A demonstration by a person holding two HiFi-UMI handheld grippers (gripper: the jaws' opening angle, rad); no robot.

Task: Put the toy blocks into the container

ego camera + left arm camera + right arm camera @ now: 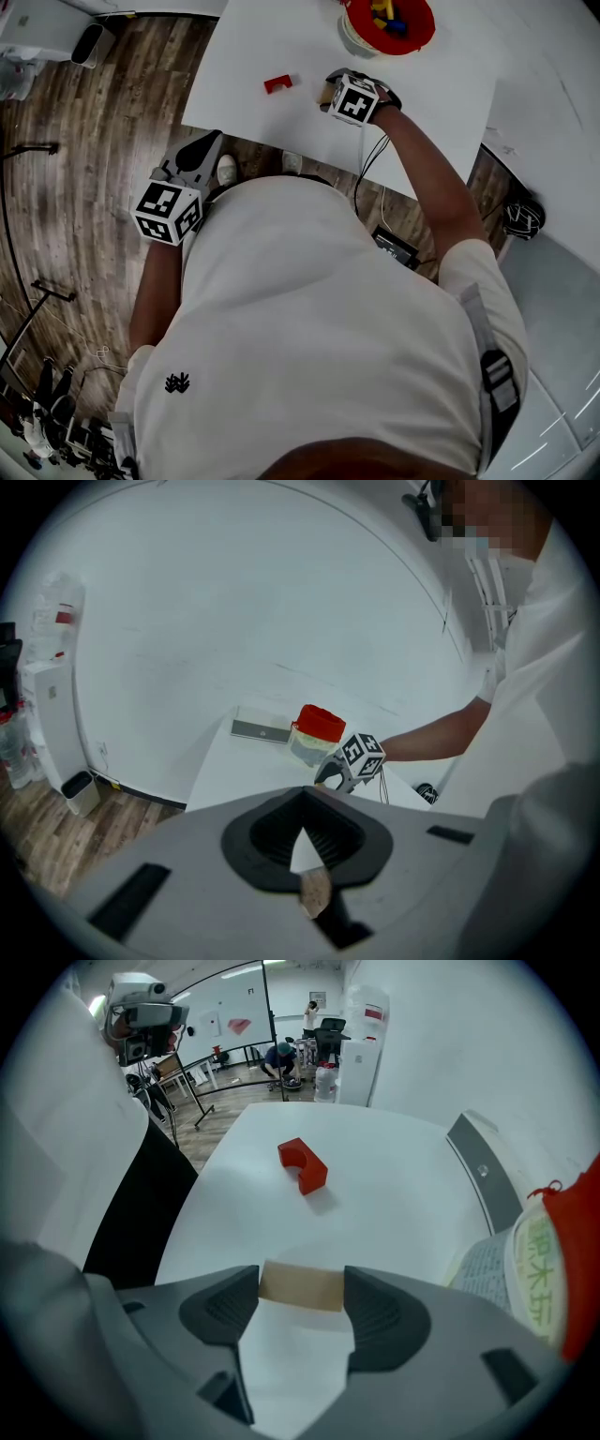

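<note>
A tan block lies on the white table, right between the fingertips of my right gripper, which points steeply down with its jaws wide; I see no squeeze on the block. From the head view that gripper is near the table's front edge. A red arch-shaped block lies apart to its left, also seen as the red block. The red-rimmed container holds several coloured blocks. My left gripper hangs off the table over the floor, empty, its jaws together.
A flat grey device lies on the table beside the container. The table's front edge runs just below my right gripper. Wooden floor, a cable and a black box lie below. A white appliance stands by the left wall.
</note>
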